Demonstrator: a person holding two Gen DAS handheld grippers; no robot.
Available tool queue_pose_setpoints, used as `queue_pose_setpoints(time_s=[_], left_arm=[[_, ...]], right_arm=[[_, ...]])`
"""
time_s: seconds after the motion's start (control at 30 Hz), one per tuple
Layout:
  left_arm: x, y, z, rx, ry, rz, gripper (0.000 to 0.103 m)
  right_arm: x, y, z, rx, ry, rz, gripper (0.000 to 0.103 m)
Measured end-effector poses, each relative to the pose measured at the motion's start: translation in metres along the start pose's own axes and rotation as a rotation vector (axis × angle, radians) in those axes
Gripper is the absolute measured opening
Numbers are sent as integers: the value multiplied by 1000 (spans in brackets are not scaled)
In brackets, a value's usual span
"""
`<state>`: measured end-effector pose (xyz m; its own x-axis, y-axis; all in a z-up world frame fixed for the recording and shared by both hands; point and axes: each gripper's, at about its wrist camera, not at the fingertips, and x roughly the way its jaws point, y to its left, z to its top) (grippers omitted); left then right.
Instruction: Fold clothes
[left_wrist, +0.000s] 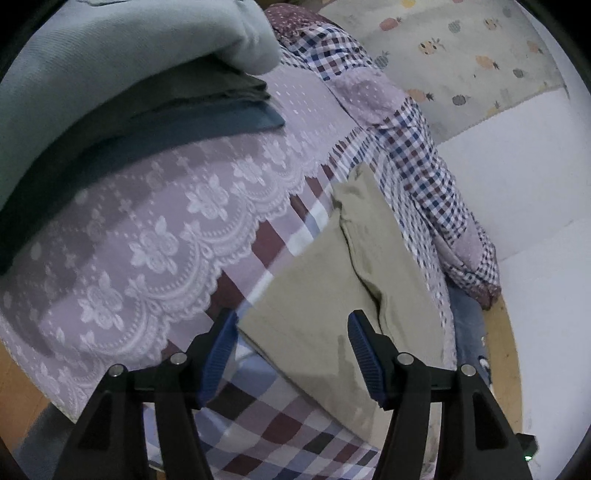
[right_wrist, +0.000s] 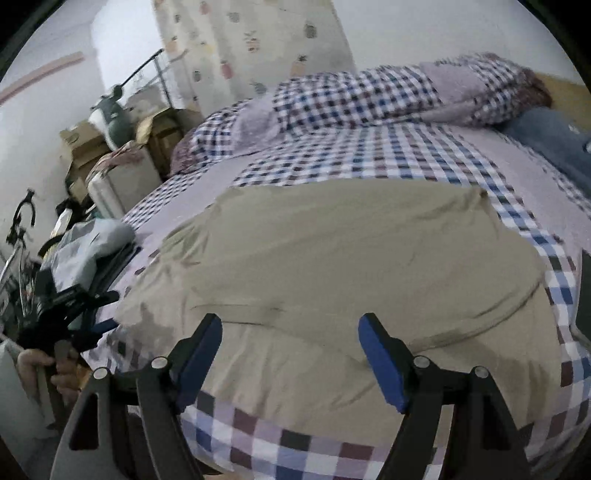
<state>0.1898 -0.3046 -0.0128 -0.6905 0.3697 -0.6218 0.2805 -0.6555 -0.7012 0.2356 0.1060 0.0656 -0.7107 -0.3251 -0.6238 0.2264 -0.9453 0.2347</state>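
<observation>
A khaki garment (right_wrist: 332, 251) lies spread flat on the checked bedsheet (right_wrist: 258, 439), creased along its near part. My right gripper (right_wrist: 290, 325) hovers open over its near edge, nothing between the blue pads. In the left wrist view the same khaki garment (left_wrist: 325, 280) shows as a folded slab with its corner toward me. My left gripper (left_wrist: 291, 325) is open just above that corner, empty. The left gripper (right_wrist: 74, 310) also shows at the far left of the right wrist view, held by a hand (right_wrist: 44, 369).
A stack of folded clothes (left_wrist: 110, 85), pale blue on top, sits on a lilac lace cover (left_wrist: 147, 229) at the left. A rolled checked quilt (right_wrist: 369, 96) lies along the far side of the bed. Boxes and clutter (right_wrist: 110, 155) stand beyond the bed's left end. Blue denim (right_wrist: 554, 144) lies far right.
</observation>
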Motion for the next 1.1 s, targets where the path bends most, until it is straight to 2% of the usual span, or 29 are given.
queue_pose_setpoints(time_s=[0.17,0.33,0.5,0.6,0.67,0.73,0.8,0.87,1.1], left_arm=[[4,-12,-15,41,15,-10,66],[2,2,-8,-42,2,-70,66],[-1,6,-3,-67,-34,-62,65],[-4,13,-1,-100,-47,-61,53],[-3,17,2,-120,-43,-51,35],[-2,23,4,-138,-35,-42,23],[-5,26,4,-150,-31,-56,19],[-7,29,4,-161,-27,-74,10],[-17,30,7,-182,-20,-178,7]], right_arm=[[-3,27,-8,-106,-28,-37,80],[1,62,-23,-233,-24,-70,80],[7,98,-40,-375,-16,-72,80],[9,118,-49,-451,-19,-72,80],[11,129,-54,-494,-21,-72,80],[14,140,-57,-530,-28,-74,80],[18,151,-59,-562,-37,-77,80],[21,162,-60,-593,-50,-72,81],[41,207,-65,-735,-121,-89,82]])
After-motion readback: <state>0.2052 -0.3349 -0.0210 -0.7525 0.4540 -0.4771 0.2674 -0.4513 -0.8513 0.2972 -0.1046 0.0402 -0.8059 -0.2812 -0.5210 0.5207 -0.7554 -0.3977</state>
